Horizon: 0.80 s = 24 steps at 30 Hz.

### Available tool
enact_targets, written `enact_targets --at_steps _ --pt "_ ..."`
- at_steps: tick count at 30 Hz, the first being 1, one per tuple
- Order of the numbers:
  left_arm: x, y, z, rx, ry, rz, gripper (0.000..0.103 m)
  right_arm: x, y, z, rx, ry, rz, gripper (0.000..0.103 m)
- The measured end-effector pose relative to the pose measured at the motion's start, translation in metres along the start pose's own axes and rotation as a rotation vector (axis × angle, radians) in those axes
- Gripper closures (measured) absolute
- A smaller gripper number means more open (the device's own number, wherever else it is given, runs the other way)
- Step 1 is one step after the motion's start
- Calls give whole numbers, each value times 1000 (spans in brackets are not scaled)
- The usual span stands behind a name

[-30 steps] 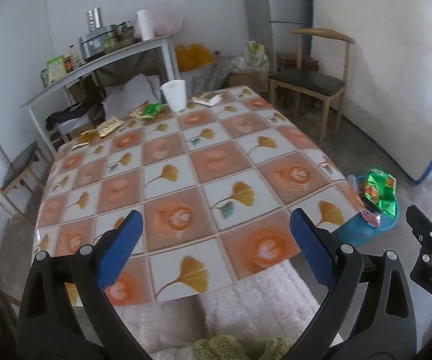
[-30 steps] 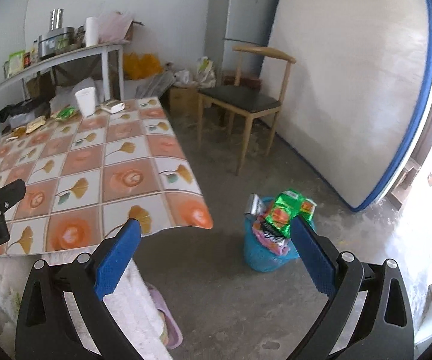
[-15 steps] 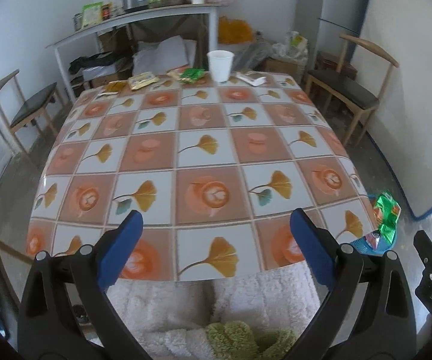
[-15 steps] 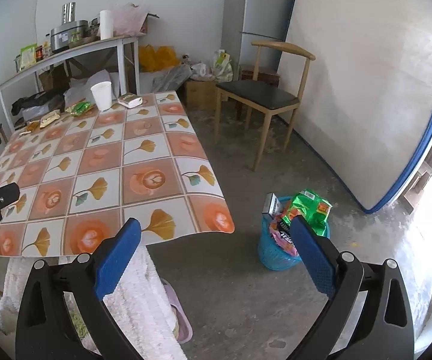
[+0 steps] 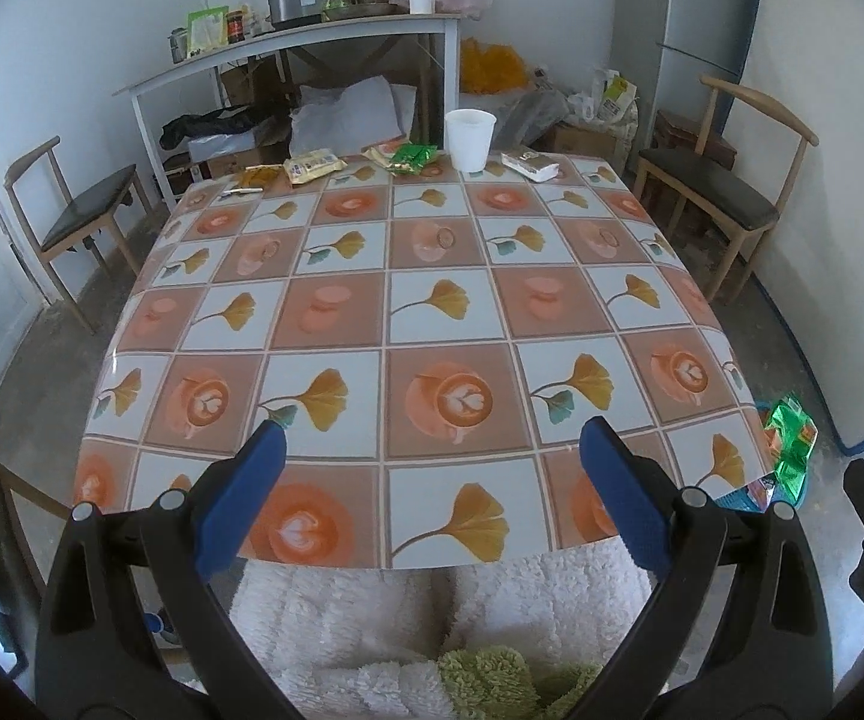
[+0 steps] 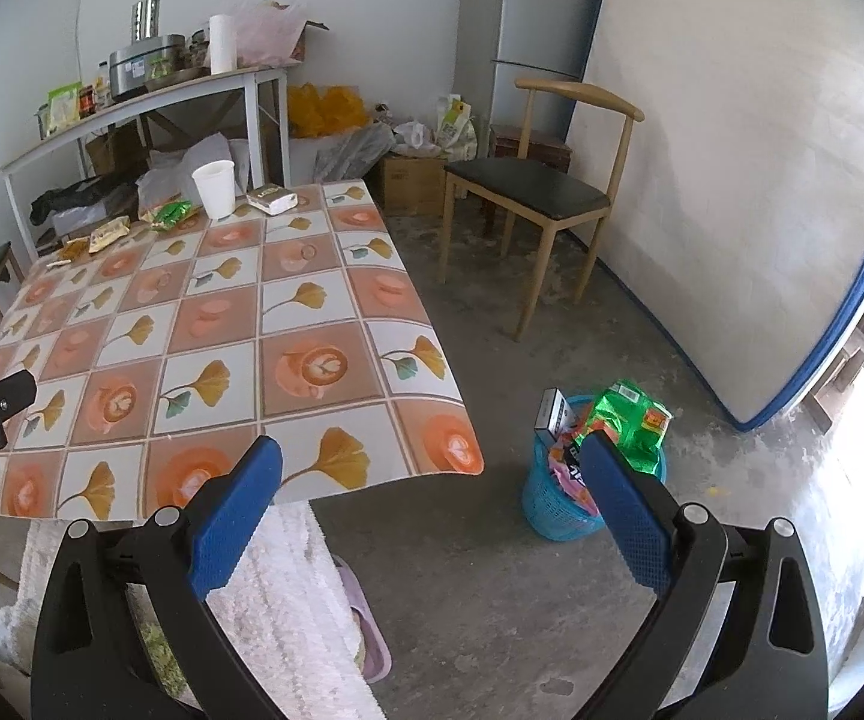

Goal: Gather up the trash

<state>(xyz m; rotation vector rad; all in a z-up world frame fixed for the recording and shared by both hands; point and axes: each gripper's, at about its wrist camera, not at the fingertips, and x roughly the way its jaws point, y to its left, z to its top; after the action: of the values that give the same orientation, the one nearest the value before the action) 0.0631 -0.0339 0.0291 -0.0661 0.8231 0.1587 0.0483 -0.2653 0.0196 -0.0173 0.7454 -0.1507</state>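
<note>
A bare concrete-floored room with pale walls holds a tabletop (image 5: 420,324) covered in a glossy cloth of orange cup squares and yellow leaf squares. Along its far edge the trash lies in a row. At the far left are small yellow-brown scraps (image 5: 252,175), then a yellow snack packet (image 5: 315,165), then a green wrapper (image 5: 411,154) lying on another pale packet. Just right of that stands a white paper cup (image 5: 470,139), upright, and right again lies a flat white packet (image 5: 531,164). All of these are well apart from both tools, across the whole cloth.

The left tongs (image 5: 432,480) hang over the near edge of the tabletop, blue pads spread wide, with nothing between them. Fluffy white fabric (image 5: 432,618) shows under that near edge.

Behind the tabletop is a white shelf table (image 5: 312,45) loaded with a metal cooker, jars and a paper roll. A wooden chair (image 5: 78,216) stands at the left and another (image 6: 543,192) at the right.

The right tongs (image 6: 432,477) hover past the tabletop's right corner over the floor, also gaping wide and empty. On the floor near that corner sits a blue basket (image 6: 552,510), already stuffed with a green wrapper and other packaging. A pale board with a blue edge (image 6: 744,180) leans on the right wall.
</note>
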Motion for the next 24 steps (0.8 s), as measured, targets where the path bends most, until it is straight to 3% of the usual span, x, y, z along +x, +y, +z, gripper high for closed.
enact_targets --at_steps 24 --pt "-3 7 3 -12 -6 29 8 -4 8 8 -28 0 0 6"
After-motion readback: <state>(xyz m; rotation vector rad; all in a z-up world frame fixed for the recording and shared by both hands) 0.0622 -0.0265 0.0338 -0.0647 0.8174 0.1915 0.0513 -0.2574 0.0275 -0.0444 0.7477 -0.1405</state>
